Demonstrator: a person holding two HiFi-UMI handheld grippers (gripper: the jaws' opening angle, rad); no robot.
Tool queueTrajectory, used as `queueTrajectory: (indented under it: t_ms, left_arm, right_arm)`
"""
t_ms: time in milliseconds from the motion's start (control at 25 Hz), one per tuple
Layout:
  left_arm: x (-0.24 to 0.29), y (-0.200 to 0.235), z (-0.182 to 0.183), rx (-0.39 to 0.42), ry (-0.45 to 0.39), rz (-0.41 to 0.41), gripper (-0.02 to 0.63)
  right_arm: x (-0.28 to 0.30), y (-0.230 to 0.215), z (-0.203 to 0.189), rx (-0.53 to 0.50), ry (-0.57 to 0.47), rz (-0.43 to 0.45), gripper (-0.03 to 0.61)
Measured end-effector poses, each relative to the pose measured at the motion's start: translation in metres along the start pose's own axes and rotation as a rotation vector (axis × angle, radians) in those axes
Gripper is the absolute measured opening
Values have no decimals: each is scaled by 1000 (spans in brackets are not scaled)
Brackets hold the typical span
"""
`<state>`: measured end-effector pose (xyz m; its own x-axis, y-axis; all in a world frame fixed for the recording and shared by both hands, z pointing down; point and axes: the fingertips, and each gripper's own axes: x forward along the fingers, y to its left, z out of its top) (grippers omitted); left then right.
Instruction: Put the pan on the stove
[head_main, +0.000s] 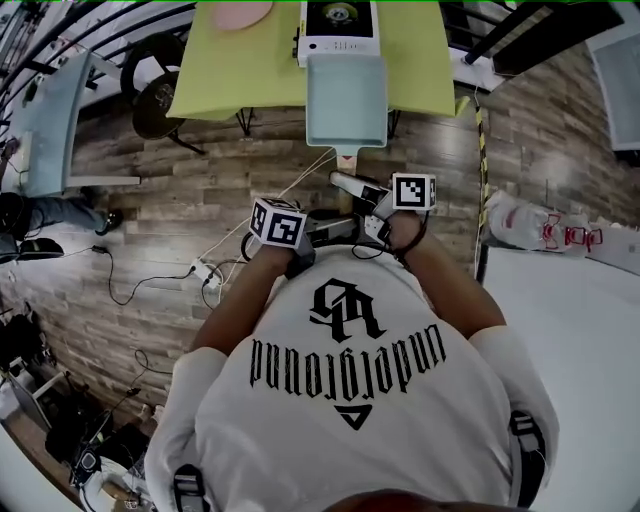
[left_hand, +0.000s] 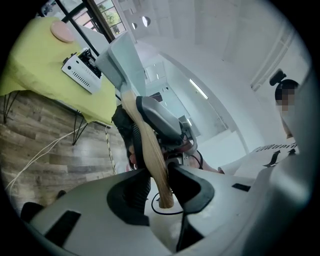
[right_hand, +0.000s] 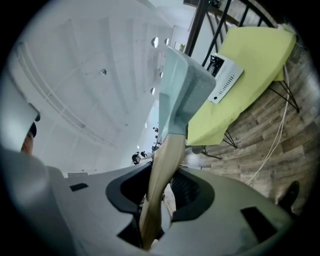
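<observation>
- Wooden floor (head_main: 150, 220) lies below, and a counter (head_main: 225, 80) with a yellow-green cloth stands on it.
- On the counter's left part lies a pink plate (head_main: 242, 12).
- Left gripper (left_hand: 160, 176): its jaws pinch the wooden handle (left_hand: 149, 145) near the handle's end.
- Pale blue rectangular pan (head_main: 346, 100) is in the air, over the near edge of the counter and just in front of the white stove (head_main: 338, 35), not on the burner.
- Right gripper (right_hand: 159, 186): its jaws also pinch this handle, closer to the pan's body.
</observation>
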<state>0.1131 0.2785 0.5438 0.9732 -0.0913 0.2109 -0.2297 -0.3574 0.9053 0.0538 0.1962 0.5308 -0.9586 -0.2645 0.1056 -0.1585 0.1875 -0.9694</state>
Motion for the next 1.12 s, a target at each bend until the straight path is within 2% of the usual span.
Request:
queueTrajectory:
  t_ms: [160,320,440,640,800,1120]
  left_arm:
    - [14,4,25,0,-13,-1,126]
    - [6,17,53,5,-9,-12,126]
    - [3,26,74,4,4,-22,127]
    - [-4,45,113,25,33,-33,127]
    - [-23,63,153,32,54,-54,127]
    - [-60,96,228,46,111,-82,127]
  right_arm:
    - [-6,-5,25,25,4,-7,127]
    - [13,-8,54,11,-4,0,127]
    - [23,-13,73,31,-17,-8,129]
    - [44,-21,113,8,-39,-28,127]
    - [73,-25,152,-28,-60,-43,127]
    - [131,-29,221,-22,-123,-58,130]
